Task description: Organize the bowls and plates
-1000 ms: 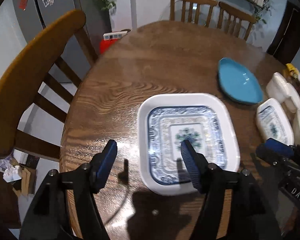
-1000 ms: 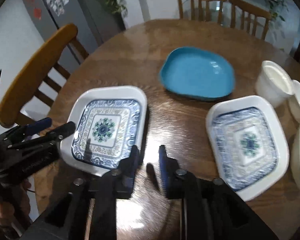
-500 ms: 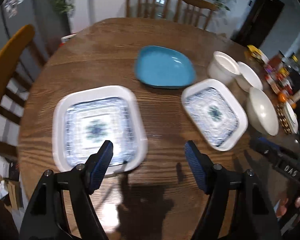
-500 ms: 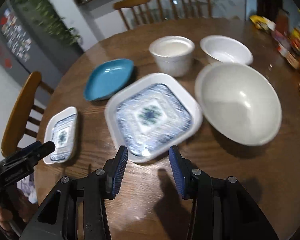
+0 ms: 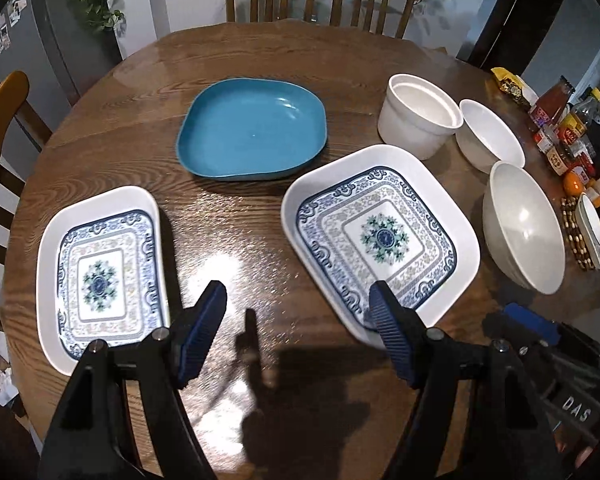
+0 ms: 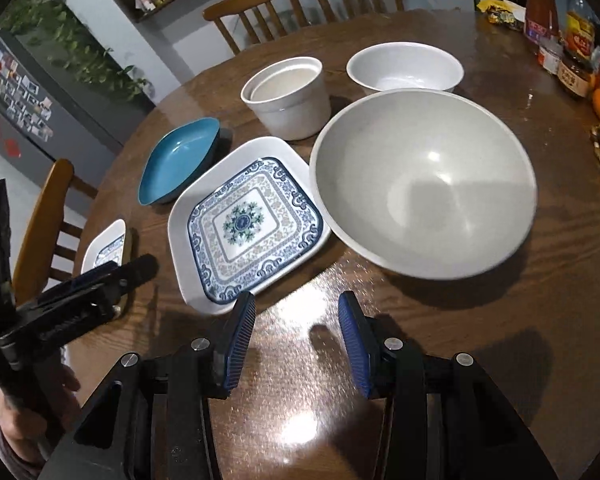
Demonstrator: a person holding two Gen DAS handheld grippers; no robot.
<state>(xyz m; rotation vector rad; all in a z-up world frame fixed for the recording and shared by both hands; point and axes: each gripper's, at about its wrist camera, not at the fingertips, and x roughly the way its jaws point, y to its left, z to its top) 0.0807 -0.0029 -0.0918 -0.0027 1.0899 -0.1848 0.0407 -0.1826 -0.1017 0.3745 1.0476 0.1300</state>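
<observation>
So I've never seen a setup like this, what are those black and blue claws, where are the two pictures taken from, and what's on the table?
A person holds a clamp-like tool in each hand. Each picture comes from a camera on one tool, looking along its two fingers. The left gripper and the right gripper are both open and hold nothing. On the round wooden table lie two blue-patterned square plates, a blue plate, a white pot, a small white bowl and a large white bowl. Jars and bottles stand at the table's edge.
</observation>
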